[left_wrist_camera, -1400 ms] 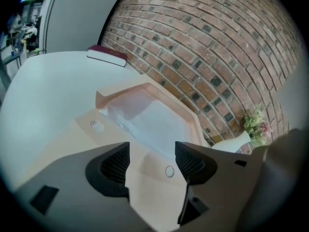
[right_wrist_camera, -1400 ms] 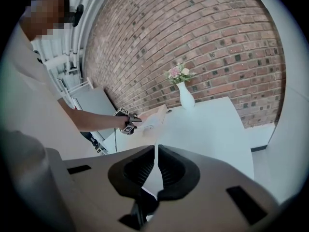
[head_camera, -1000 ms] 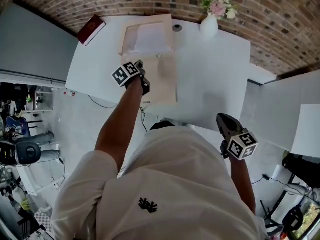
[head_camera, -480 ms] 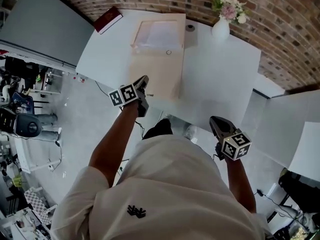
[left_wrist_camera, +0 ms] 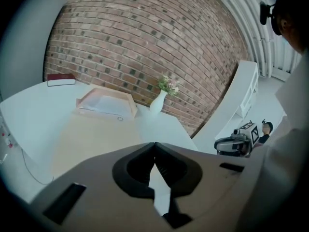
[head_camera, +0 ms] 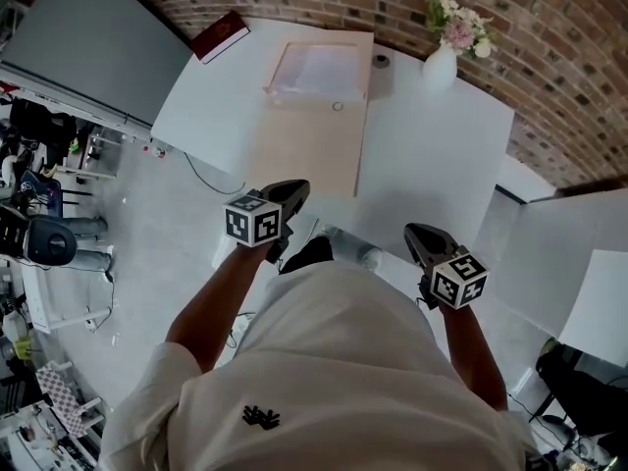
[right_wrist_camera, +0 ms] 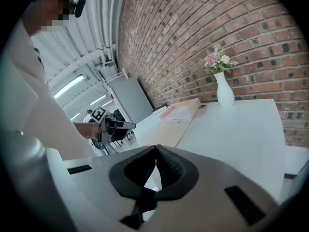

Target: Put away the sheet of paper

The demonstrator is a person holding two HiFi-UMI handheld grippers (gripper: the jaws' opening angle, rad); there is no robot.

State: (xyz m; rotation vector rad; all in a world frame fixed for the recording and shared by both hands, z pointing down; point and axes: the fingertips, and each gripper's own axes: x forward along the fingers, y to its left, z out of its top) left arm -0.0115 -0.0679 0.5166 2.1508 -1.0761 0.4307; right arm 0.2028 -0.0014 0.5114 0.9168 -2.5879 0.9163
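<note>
Two grippers are held low at the near edge of a white counter, both empty. The left gripper has its jaws pressed together with nothing between them, as is seen in the left gripper view, where the left gripper is pointed across the counter toward the brick wall. The right gripper is likewise closed on nothing; in its own view the jaws of the right gripper meet at the tips.

A white sheet of paper is seen lying flat inside a shallow pale wooden tray at the far edge of the counter, well apart from both grippers. The tray is set at the far end of a pale beige rectangular strip that runs to the near edge, where the left gripper is held. A white ceramic vase of pink and white flowers is stood upright near the far right corner, and a dark red book is laid at the far left corner. A small grey round object is placed just beside the tray, between it and the vase.
</note>
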